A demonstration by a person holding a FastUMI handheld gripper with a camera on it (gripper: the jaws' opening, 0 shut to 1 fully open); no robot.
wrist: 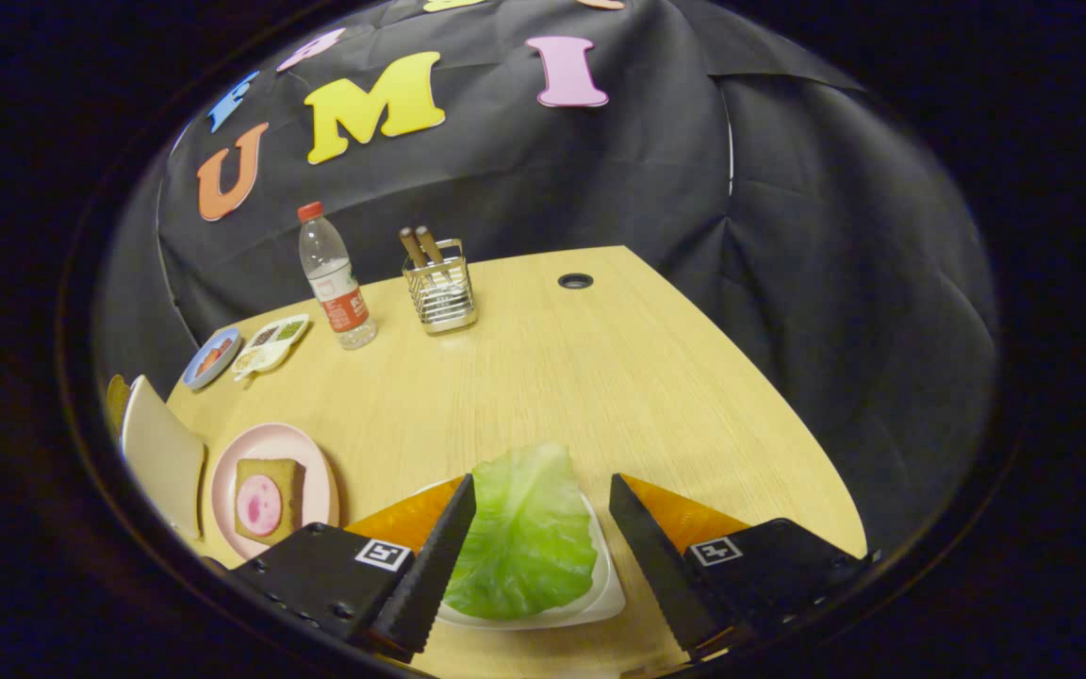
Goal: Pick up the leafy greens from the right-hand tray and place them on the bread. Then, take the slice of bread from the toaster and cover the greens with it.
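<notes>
The gripper point(543, 490) hangs spread wide, grasping nothing, its fingers flanking the leafy greens point(526, 533) on the white tray point(604, 589), while left, a pink plate point(317, 471) holds bread point(290, 476).

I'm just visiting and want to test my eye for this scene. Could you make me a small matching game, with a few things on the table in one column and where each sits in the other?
Things:
1. leafy greens
2. bread
3. water bottle
4. wire holder

Places:
A. on the pink plate
B. far end of the table, holding brown-handled utensils
C. on the white tray, between the open fingers of the tool
D. standing beside the small sectioned dish

Pairs: 1-C, 2-A, 3-D, 4-B
</notes>
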